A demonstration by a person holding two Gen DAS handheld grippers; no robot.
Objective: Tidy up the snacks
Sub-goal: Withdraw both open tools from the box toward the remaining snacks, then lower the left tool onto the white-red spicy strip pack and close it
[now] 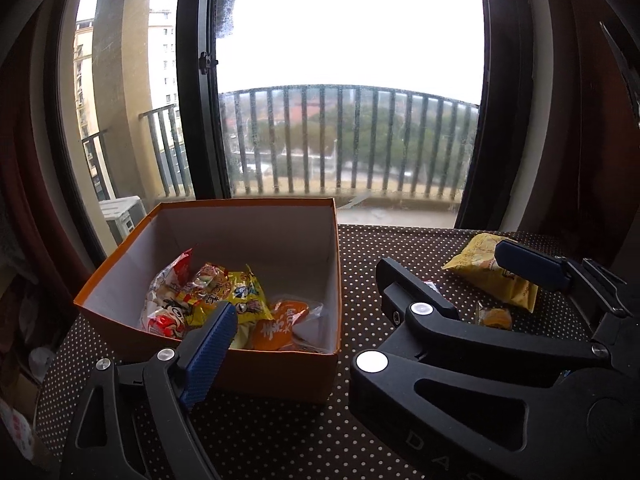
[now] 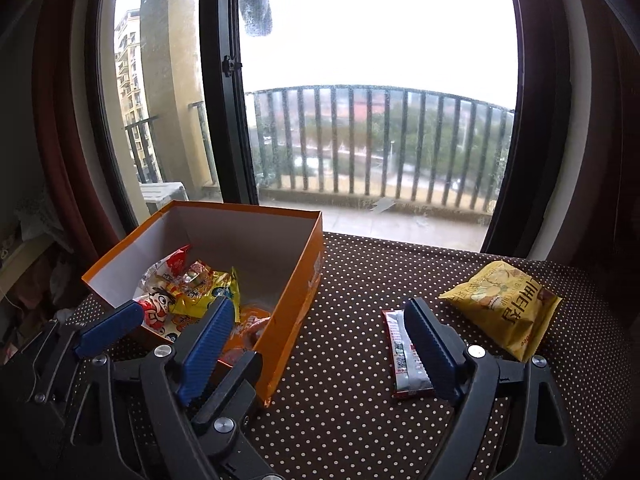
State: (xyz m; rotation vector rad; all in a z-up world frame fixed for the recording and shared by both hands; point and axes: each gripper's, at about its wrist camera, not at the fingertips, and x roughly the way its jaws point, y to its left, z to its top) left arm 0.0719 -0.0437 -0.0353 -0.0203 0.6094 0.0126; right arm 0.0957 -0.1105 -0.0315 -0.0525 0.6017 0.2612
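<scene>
Both tools stand with fingers spread wide and nothing between them: the right gripper (image 2: 320, 344) hangs over the dotted bench (image 2: 340, 360), and the left gripper (image 1: 304, 336) hovers at the near wall of the orange box (image 1: 280, 372).

Next step, as judged: collect a loose snack. Straddle the striped bar (image 2: 404, 354) across its narrow width and close only once both pads flank it.

Loose on the bench: one striped bar, one small orange sweet (image 1: 496, 317), and one yellow chip bag (image 2: 504, 310) farther right. The box holds at least four packets (image 1: 208, 300).
</scene>
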